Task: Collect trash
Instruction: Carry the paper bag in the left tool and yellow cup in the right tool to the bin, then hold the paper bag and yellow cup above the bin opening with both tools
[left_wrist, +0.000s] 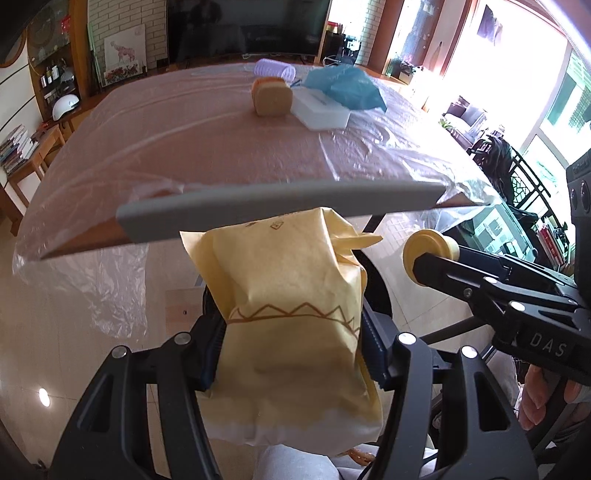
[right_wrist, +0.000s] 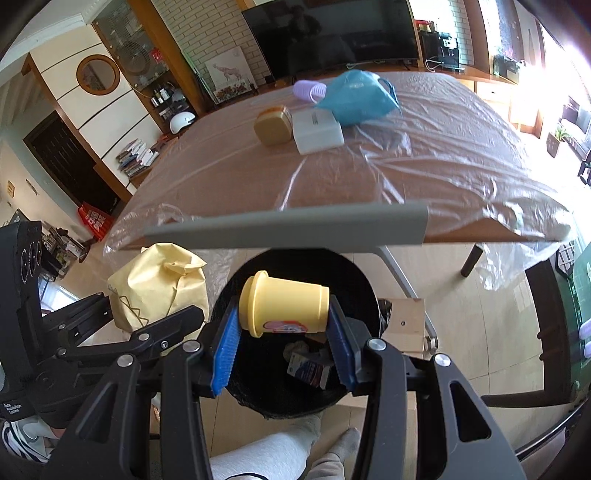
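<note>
My left gripper (left_wrist: 291, 343) is shut on a crumpled yellow paper bag (left_wrist: 291, 314), held off the near edge of the table, above the floor. In the right wrist view the same yellow bag (right_wrist: 159, 288) shows at the left, beside the bin. My right gripper (right_wrist: 284, 343) is shut on a yellow plastic cup (right_wrist: 284, 308) lying sideways between the blue pads, directly over the black trash bin (right_wrist: 354, 280). The bin holds a small carton (right_wrist: 308, 373) and other scraps. From the left wrist view, the cup (left_wrist: 430, 256) and right gripper appear at the right.
The table (right_wrist: 229, 173) under clear plastic sheeting carries a brown container (right_wrist: 273, 125), a white box (right_wrist: 317, 131), a blue plastic bag (right_wrist: 356, 98) and a purple roller (right_wrist: 308, 90). A grey bar (right_wrist: 288, 229) lines its near edge. A person's legs (right_wrist: 266, 454) are below.
</note>
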